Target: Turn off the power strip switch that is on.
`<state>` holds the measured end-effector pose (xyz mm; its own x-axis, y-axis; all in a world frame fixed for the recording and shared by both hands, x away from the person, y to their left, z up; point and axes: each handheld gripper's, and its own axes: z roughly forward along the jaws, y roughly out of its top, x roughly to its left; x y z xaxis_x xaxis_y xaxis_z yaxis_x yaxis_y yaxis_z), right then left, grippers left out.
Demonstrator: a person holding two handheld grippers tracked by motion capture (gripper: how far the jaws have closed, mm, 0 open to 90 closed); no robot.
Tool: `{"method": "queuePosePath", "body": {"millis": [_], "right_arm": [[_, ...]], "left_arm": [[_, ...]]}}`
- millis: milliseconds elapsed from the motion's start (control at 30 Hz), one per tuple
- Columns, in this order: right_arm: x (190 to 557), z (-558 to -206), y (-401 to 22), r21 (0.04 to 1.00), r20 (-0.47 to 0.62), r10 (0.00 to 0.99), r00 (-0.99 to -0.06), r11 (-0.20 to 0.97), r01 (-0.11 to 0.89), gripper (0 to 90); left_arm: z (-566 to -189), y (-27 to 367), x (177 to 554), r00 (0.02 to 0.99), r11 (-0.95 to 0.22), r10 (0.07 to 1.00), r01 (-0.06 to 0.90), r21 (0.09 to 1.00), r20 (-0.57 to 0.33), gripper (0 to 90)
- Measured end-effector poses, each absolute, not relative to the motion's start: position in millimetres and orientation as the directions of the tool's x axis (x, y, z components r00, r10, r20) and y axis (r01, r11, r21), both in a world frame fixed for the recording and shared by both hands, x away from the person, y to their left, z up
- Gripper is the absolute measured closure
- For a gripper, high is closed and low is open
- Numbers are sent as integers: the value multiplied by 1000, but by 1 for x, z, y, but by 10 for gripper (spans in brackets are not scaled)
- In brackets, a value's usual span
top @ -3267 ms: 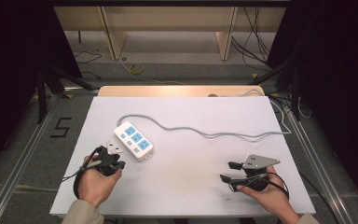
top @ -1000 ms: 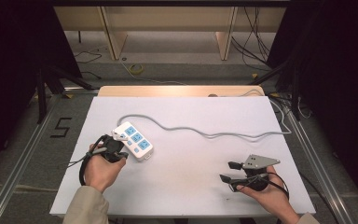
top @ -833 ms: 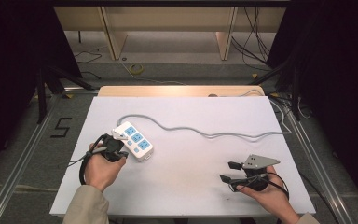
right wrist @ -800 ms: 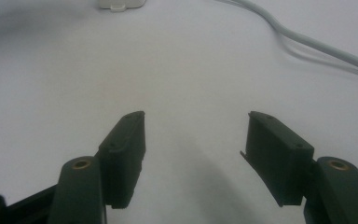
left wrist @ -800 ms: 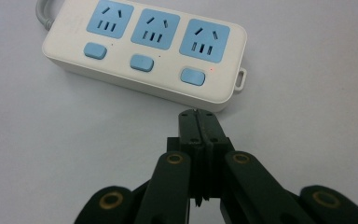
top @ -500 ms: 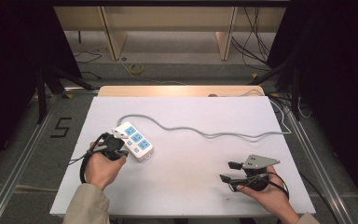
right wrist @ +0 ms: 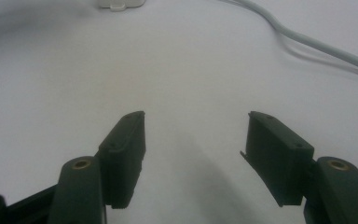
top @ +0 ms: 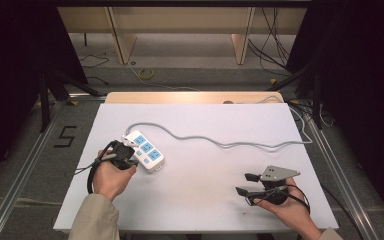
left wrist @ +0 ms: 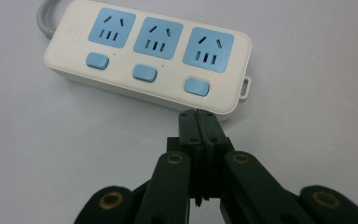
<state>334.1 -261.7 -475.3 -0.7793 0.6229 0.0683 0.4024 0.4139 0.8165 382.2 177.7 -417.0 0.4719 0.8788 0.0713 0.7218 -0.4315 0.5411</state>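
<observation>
Near left on table (top: 205, 205): power strip (top: 146, 151), left gripper (left wrist: 198, 113) pressed together just short of its end switch (left wrist: 197, 87), seen close up; right gripper (top: 248, 183) spread, empty, well apart

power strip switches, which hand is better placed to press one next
Left. The left tool, jaws shut, points at the power strip just short of its nearest blue switch. The right tool sits open, far across the table.
</observation>
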Motion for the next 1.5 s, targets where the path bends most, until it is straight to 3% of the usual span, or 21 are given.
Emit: {"method": "queuePosePath", "body": {"millis": [1500], "right_arm": [[334, -476, -261, 814, 69, 622, -780, 417, 404, 386]], "left_arm": [[-419, 174, 403, 476, -449, 876, 742, 498, 81, 898]]}}
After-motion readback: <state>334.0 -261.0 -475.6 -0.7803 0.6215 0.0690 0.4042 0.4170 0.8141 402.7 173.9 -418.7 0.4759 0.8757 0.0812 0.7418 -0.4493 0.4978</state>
